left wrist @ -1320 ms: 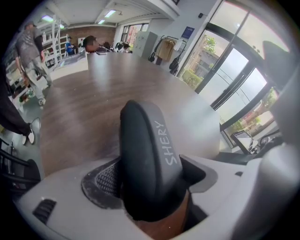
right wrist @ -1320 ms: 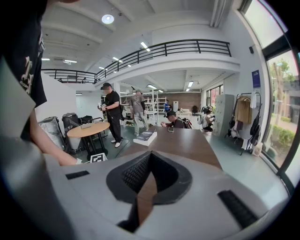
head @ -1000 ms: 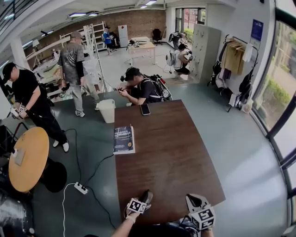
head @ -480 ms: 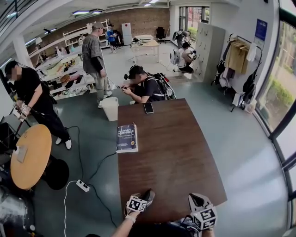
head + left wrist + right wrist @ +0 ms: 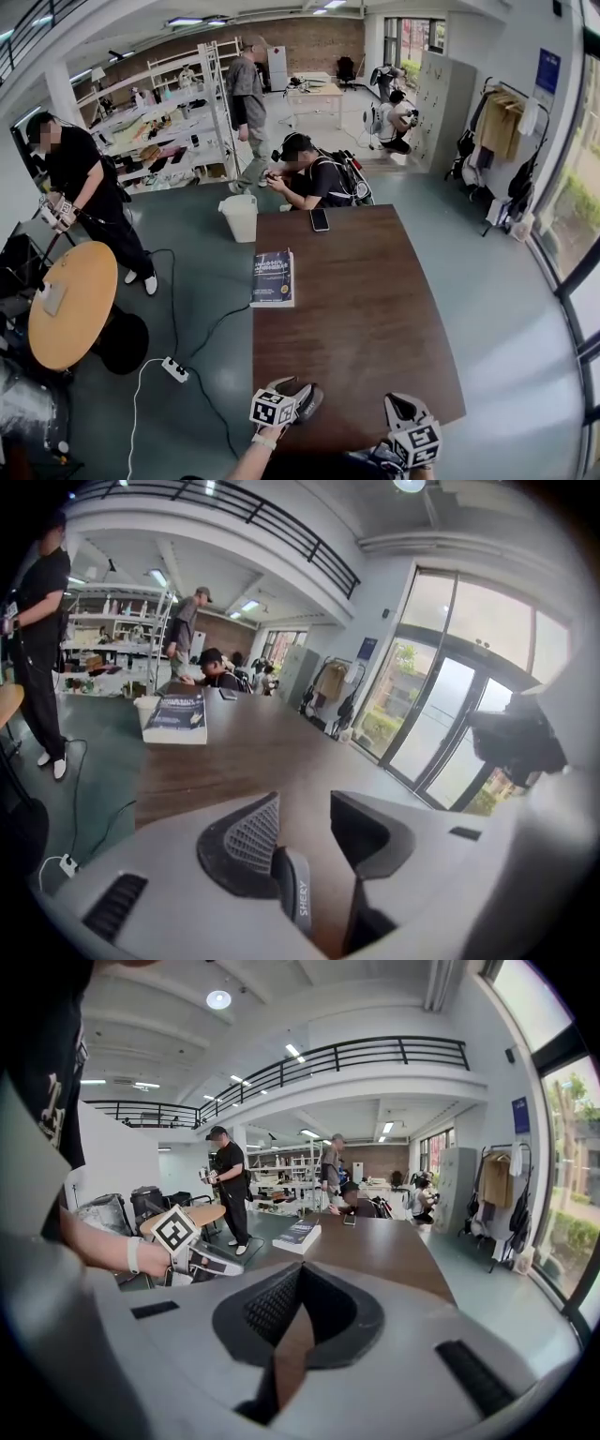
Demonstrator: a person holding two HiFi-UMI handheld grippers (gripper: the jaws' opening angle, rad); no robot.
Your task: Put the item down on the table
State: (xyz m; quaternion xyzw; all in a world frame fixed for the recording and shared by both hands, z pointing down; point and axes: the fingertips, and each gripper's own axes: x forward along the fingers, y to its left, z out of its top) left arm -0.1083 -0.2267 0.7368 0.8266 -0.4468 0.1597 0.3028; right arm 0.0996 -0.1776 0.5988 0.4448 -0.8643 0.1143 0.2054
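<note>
Near end of a long brown table (image 5: 366, 319): the left tool (image 5: 304, 803) hangs low over the near left corner. Its jaws are closing, but a gap shows between the pads and bare tabletop can be seen through it. Nothing is pinched there. A small grey piece (image 5: 295, 907) with lettering sits deep in the gap against one pad only, clear of the other jaw. It may be the item the task names or a part of the tool itself; the pictures do not settle which. No other loose object lies on the near stretch of the table.

The right tool (image 5: 298, 1274) is held just beside the left one, at the near edge towards the table's right. Its jaws are clenched tip to tip on nothing.

The relation that matters is vertical. The tabletop lies directly under and ahead of the left tool, which points along the table's long axis, away from the person. Of the two tools it appears the better placed for a set-down, since open wood lies beneath and beyond it.

A book (image 5: 273, 278) lies well ahead on the left edge, its long side running with the table. A phone (image 5: 320, 219) rests at the far end. Both are well apart from either tool, so the near half looks free for placing the item.
</note>
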